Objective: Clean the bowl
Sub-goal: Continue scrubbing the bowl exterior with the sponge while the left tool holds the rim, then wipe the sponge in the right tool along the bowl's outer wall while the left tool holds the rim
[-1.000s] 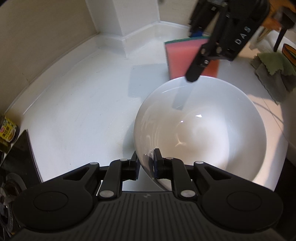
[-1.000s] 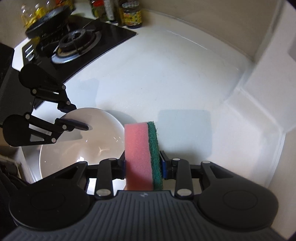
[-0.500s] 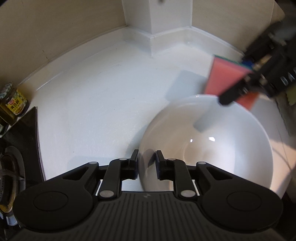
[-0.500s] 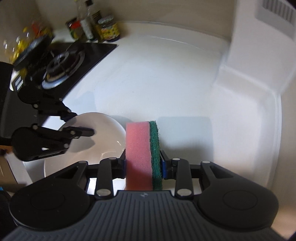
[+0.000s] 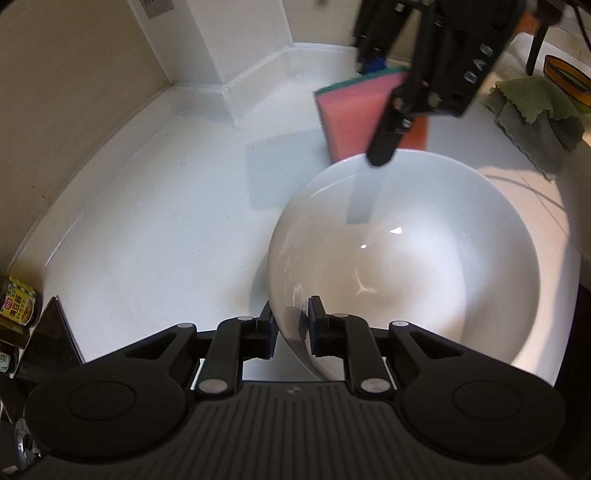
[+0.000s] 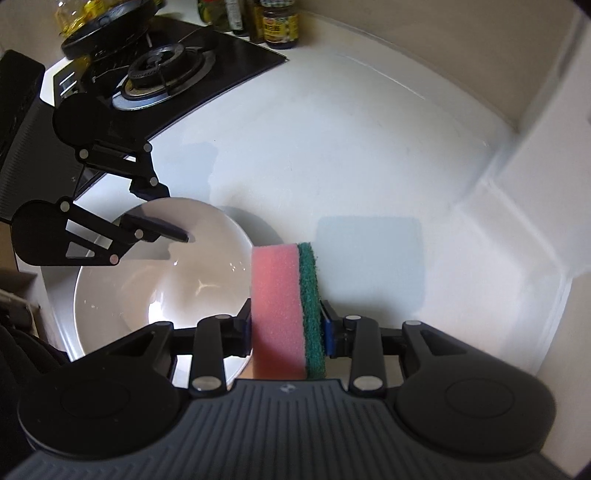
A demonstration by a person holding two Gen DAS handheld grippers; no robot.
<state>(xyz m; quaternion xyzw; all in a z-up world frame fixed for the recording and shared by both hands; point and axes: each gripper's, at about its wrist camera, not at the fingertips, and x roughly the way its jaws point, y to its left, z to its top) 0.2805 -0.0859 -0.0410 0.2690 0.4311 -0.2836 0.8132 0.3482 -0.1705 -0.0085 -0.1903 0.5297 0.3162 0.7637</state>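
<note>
1. The left claw [image 5: 291, 328] is clamped on the near rim of the white bowl [image 5: 424, 266], one finger inside the wall and one outside it.
2. The bowl stands on the white tabletop [image 5: 155, 229] straight ahead of the left claw, its inside glossy and showing no food.
3. The right claw [image 6: 286, 325] grips a sponge [image 6: 284, 306] standing on edge, the pink foam on its left and the green scouring layer on its right.
4. In the left wrist view the sponge hangs just beyond the bowl's far rim, above the tabletop and apart from the bowl.
5. To the left of the right claw lies the bowl, with the left claw's fingers over its far rim.
6. Farther out from the right claw, up and to the left, sits a black gas stove [image 6: 166, 70] with jars [image 6: 279, 24] behind it.
7. To the far right of the left claw, a crumpled green-grey cloth [image 5: 535, 110] lies on the tabletop.
</note>
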